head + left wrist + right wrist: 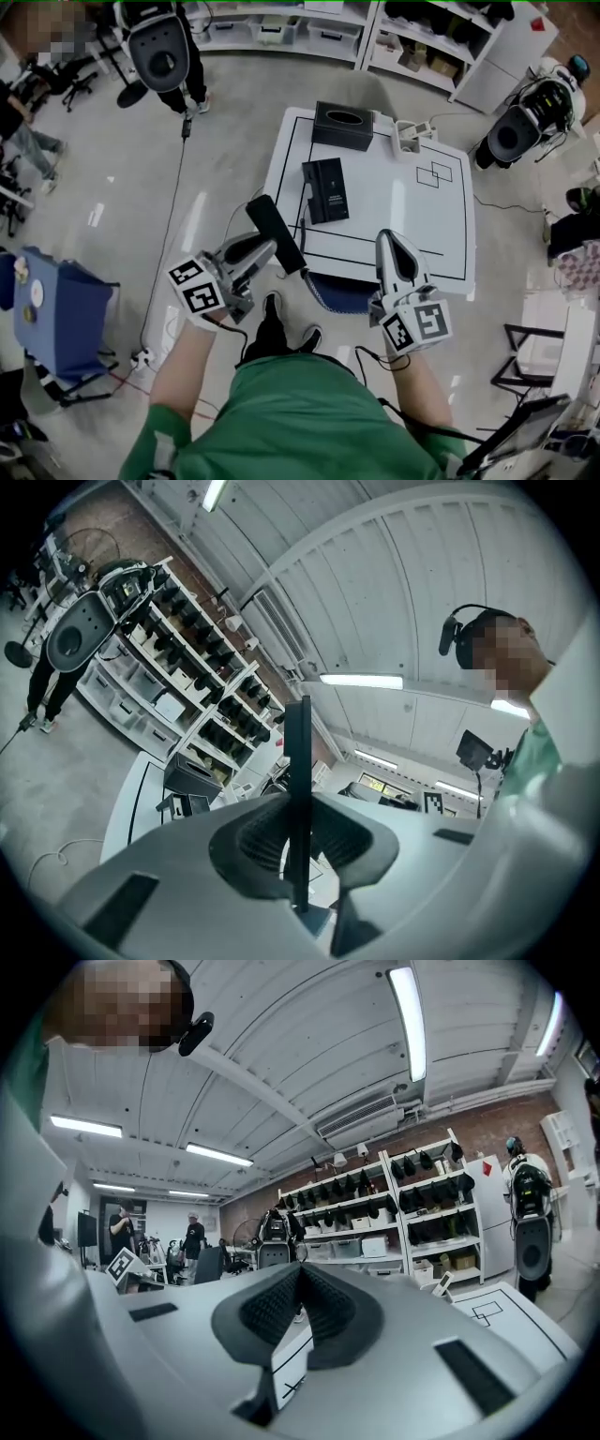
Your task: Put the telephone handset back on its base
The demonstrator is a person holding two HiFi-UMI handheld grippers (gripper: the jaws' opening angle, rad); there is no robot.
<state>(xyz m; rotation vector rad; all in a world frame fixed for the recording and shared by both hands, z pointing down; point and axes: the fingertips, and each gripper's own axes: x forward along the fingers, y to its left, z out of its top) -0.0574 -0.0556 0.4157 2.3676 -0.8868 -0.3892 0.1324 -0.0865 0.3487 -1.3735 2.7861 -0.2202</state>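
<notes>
Grey workshop floor surrounds a white table (394, 202) marked with black lines. Off its near left corner, the left gripper (272, 248) pinches the black telephone handset (265, 217) across its middle, jaws pressed on both flat sides. The handset hangs in the air, crosswise to the jaws, with both ends sticking out. Ahead of this gripper and to its right, the black base (325, 189) lies flat on the table, well apart from the handset. Beyond the base, a black box (342, 126) sits at the far edge. The right gripper (387, 242) hovers over the near edge, jaws pressed together on nothing, with the base ahead to its left.
</notes>
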